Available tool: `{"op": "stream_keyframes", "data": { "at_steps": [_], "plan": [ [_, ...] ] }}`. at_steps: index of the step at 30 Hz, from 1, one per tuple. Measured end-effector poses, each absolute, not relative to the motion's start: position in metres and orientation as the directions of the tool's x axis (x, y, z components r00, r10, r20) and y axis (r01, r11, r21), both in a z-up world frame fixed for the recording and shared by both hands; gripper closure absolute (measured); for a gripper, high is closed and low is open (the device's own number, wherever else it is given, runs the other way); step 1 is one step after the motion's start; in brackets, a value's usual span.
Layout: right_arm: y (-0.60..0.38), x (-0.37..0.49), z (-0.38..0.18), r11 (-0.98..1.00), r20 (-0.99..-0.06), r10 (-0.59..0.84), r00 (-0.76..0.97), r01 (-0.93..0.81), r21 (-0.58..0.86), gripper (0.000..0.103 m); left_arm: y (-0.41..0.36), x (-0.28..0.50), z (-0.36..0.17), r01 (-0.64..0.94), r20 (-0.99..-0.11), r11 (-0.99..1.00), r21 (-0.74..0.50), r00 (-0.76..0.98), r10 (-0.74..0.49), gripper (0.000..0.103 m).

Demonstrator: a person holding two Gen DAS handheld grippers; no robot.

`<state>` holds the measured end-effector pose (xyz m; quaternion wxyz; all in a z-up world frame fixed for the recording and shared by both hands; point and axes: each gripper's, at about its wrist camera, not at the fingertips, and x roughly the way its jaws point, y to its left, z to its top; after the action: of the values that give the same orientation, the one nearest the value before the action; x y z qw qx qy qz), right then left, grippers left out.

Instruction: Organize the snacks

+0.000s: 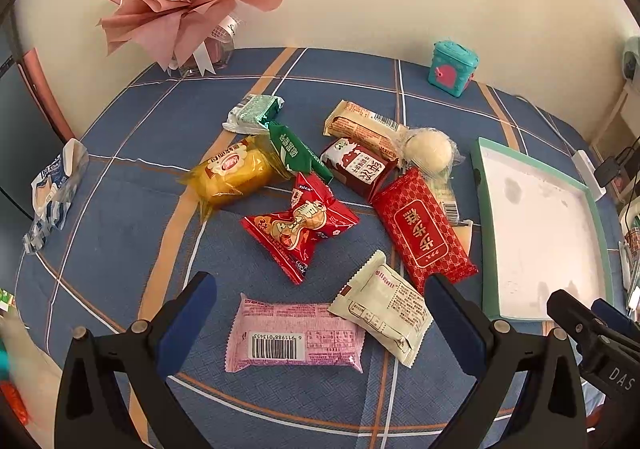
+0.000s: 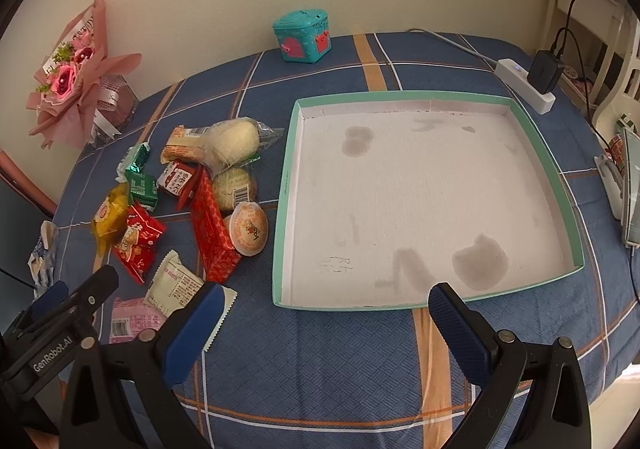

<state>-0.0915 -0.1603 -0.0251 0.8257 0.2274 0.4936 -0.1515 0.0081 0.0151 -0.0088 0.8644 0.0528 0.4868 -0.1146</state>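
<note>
progress: nothing sorted, tray bare, all snacks left to move | snacks: crinkly foil and plastic packets heaped on checked cloth left of tray; pink packet flat, nearest | tray: shallow card, teal rim, stained white floor | left gripper: jaws apart over pink packet | right gripper: jaws apart, holding nothing, at tray's near edge

Left gripper: two black plastic arms with triangular cut-outs and silver rivets; each ends in a dark blue textured pad; white "GenRobot.AI" lettering runs along its black body in the right wrist view. Right gripper: the same black arms, rivets and blue pads; white letters "DAS" show on its side.
</note>
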Motion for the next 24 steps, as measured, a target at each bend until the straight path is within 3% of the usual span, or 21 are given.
{"op": "stream_keyframes", "data": {
  "at_steps": [24],
  "plan": [
    [-0.1513,-0.0870,-0.0176,0.868,-0.866,-0.001,0.499,0.431,0.247,0.000,0.0157,0.0081,-0.0080,0.253,-0.848,0.967,-0.034,0.504,-0.162,0.000]
  ]
}}
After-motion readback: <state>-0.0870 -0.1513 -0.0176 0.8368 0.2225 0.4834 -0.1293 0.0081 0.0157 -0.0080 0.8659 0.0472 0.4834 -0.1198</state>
